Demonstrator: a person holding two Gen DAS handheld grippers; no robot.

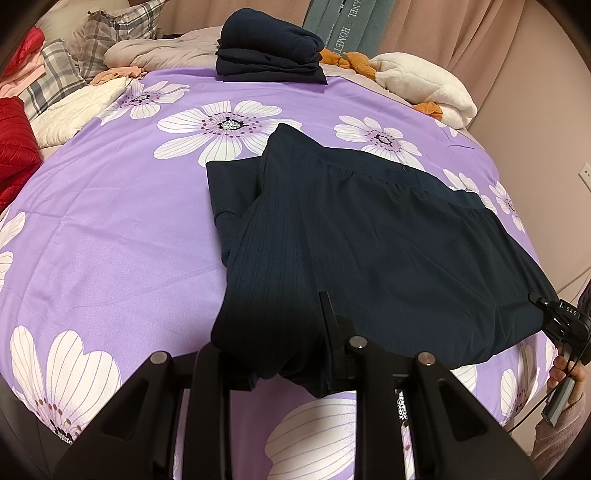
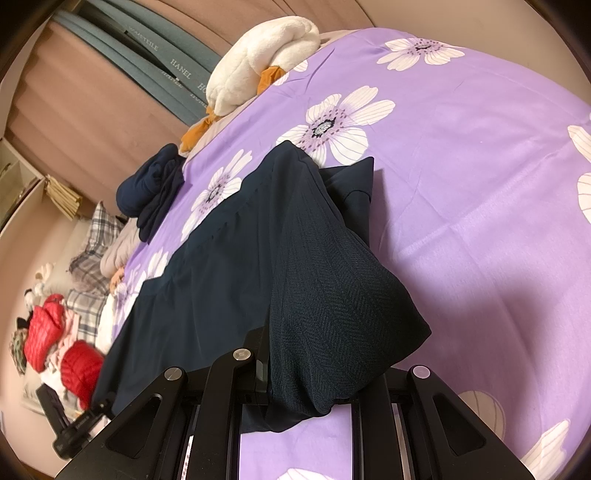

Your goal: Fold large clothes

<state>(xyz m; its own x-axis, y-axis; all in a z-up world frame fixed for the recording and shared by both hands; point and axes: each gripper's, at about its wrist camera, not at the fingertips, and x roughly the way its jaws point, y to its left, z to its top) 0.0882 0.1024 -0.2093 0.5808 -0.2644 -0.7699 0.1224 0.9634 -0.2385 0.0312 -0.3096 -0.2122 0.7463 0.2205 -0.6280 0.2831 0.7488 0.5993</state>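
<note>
A dark navy ribbed garment [image 1: 369, 240] lies spread on the purple flowered bedsheet [image 1: 110, 221], its waistband toward the far right. At the bottom of the left wrist view, my left gripper [image 1: 269, 332] is shut on a bunched near corner of the cloth. A hand holds my right gripper [image 1: 561, 317] at the garment's right edge. In the right wrist view the garment [image 2: 314, 277] drapes over my right gripper [image 2: 314, 358], which is shut on it. One finger [image 2: 258, 350] shows and the other is hidden under cloth. My left gripper [image 2: 79, 424] sits at the far corner.
A folded stack of navy clothes [image 1: 269, 48] sits at the far edge of the bed. A white and orange plush toy [image 1: 421, 81] lies at the back right. Red jackets [image 1: 14, 147], plaid pillows [image 1: 110, 29] and a white quilted piece [image 1: 77, 110] crowd the left side.
</note>
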